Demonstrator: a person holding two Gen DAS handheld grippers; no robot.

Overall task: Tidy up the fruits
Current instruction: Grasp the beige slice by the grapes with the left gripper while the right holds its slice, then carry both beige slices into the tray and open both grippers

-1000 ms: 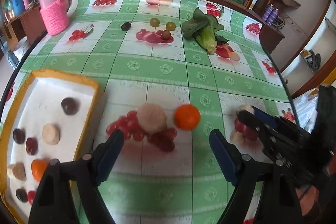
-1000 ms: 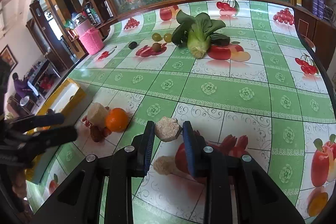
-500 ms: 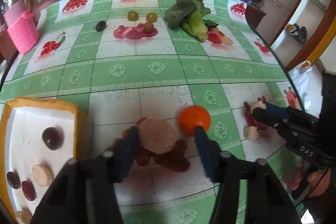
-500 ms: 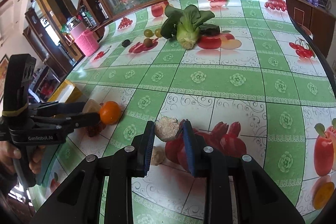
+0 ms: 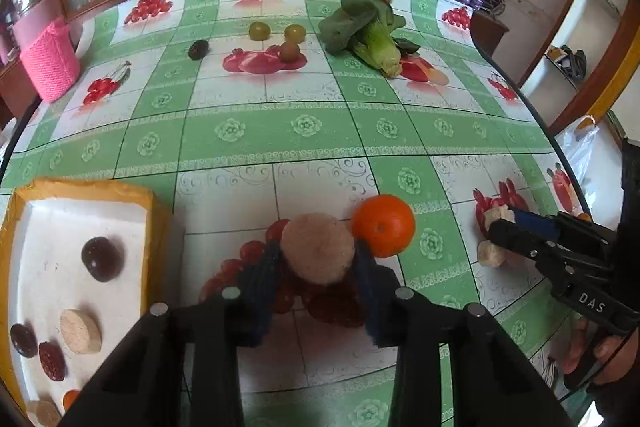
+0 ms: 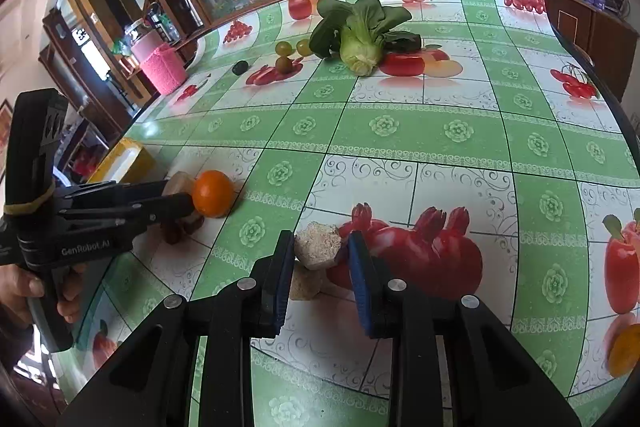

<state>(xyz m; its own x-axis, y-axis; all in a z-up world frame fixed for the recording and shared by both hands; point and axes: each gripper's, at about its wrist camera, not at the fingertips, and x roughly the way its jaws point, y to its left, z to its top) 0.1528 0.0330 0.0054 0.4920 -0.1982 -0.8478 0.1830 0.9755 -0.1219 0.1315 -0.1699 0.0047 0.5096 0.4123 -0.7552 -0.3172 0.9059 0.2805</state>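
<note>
Left wrist view, tray: the yellow-rimmed tray [image 5: 150,227] at the left already carries dark fruits and pale round slices; its near corner runs out of frame.
Left tongs: the left tongs [image 5: 316,265] have closed in over the last second from a wide spread and now press both sides of the pale round slice [image 5: 317,248], which looks ready to lift toward the tray.
Orange: the orange [image 5: 383,225] sits on the surface [image 5: 304,131] just right of that slice, touching or nearly touching the right pad; it will need its own trip.
Hidden under the slice: dark red pieces lie beneath it, but I cannot tell real fruit from the printed cherries.
Right tongs: the right tongs [image 6: 318,253] pinch a rough beige chunk [image 6: 319,245], now raised a little off the surface compared with a moment ago.
Second chunk: another beige piece [image 6: 306,285] lies below, partly covered by the left pad.
Far fruits: green grapes [image 5: 259,31], a dark fruit [image 5: 198,49] and the leafy greens [image 5: 370,31] wait well apart at the far edge, untouched.
</note>
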